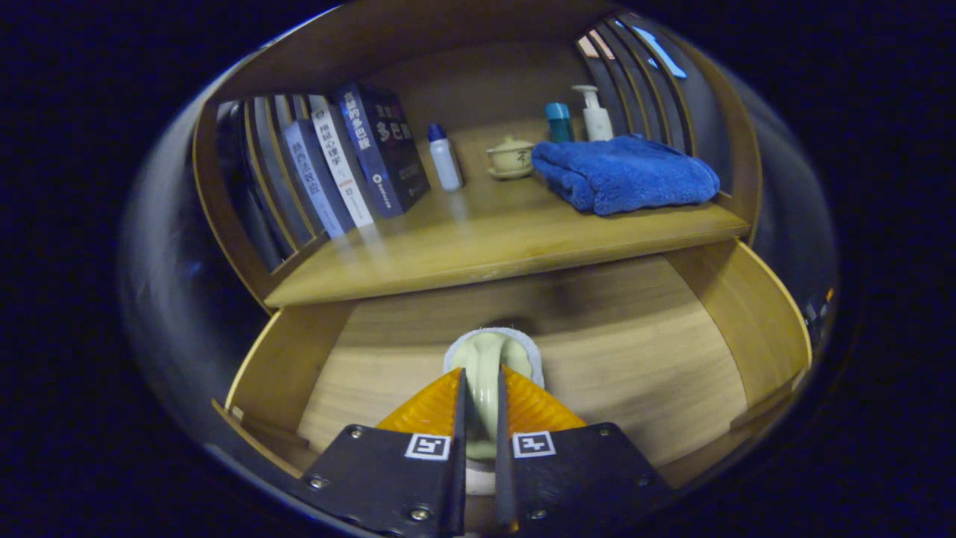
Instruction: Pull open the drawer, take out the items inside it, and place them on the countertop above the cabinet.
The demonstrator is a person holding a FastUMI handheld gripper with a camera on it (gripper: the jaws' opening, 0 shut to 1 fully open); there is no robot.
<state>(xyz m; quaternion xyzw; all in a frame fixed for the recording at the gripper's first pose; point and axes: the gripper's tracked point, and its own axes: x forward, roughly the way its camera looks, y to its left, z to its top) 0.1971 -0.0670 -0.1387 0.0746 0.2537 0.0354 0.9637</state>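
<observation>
The gripper (479,388) is seen low over the open drawer (642,351), its jaws drawn in tight on a pale green handled item (484,359), so that the thin handle is pinched between both fingers. What this item is cannot be told with certainty; a rounded pale body with a whitish fuzzy rim is seen just ahead of the fingertips, over the wooden drawer floor, and whether it is resting there or lifted clear cannot be told. The drawer is pulled well out, and its side walls are seen curving away on either side of the jaws. Beyond and above the drawer, the desk (478,246) is formed by the cabinet's wooden top. On it, nearest on the right, a folded blue towel (624,173) is laid close to the front edge. Towards the left, a row of books (358,161) is stood leaning against the slatted side. Further back, a small white bottle with a blue cap (445,157) is placed beside the books, with a lidded cream cup on a saucer (510,157) next to it. Behind the towel, a teal container (559,122) and a white pump bottle (595,114) are set near the back wall.
</observation>
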